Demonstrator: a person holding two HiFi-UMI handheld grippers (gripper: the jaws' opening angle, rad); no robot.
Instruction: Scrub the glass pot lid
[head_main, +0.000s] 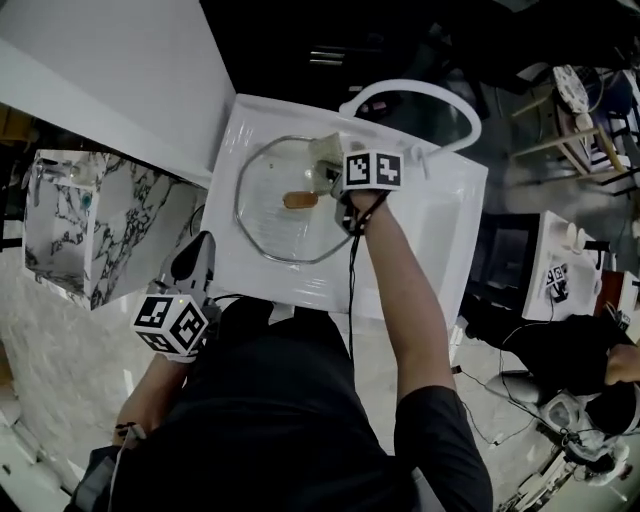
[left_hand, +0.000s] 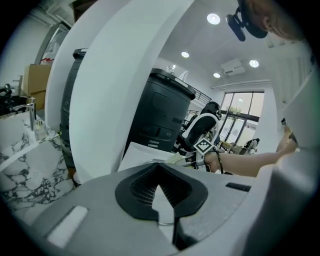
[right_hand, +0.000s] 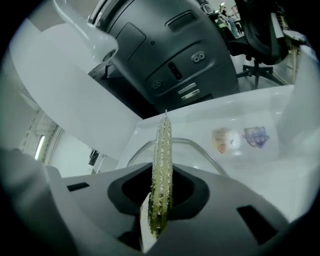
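Note:
The round glass pot lid (head_main: 268, 228) lies flat in the white sink (head_main: 440, 230), its brown knob (head_main: 300, 200) near the middle. My right gripper (head_main: 334, 172) reaches over the lid's far right part and is shut on a yellow-green sponge (head_main: 325, 153). In the right gripper view the sponge (right_hand: 162, 165) stands edge-on between the jaws of that gripper (right_hand: 160, 210), above the lid's rim (right_hand: 197, 148). My left gripper (head_main: 198, 250) hangs outside the sink's near left corner, away from the lid; in its own view the left gripper (left_hand: 162, 200) looks shut and holds nothing.
A white looped faucet (head_main: 425, 95) arches over the sink's far side. A marble-patterned block (head_main: 95, 225) stands to the left below a white counter (head_main: 120, 80). A large black machine (right_hand: 170, 60) rises behind the sink. Two stickers (right_hand: 222, 138) sit on the sink wall.

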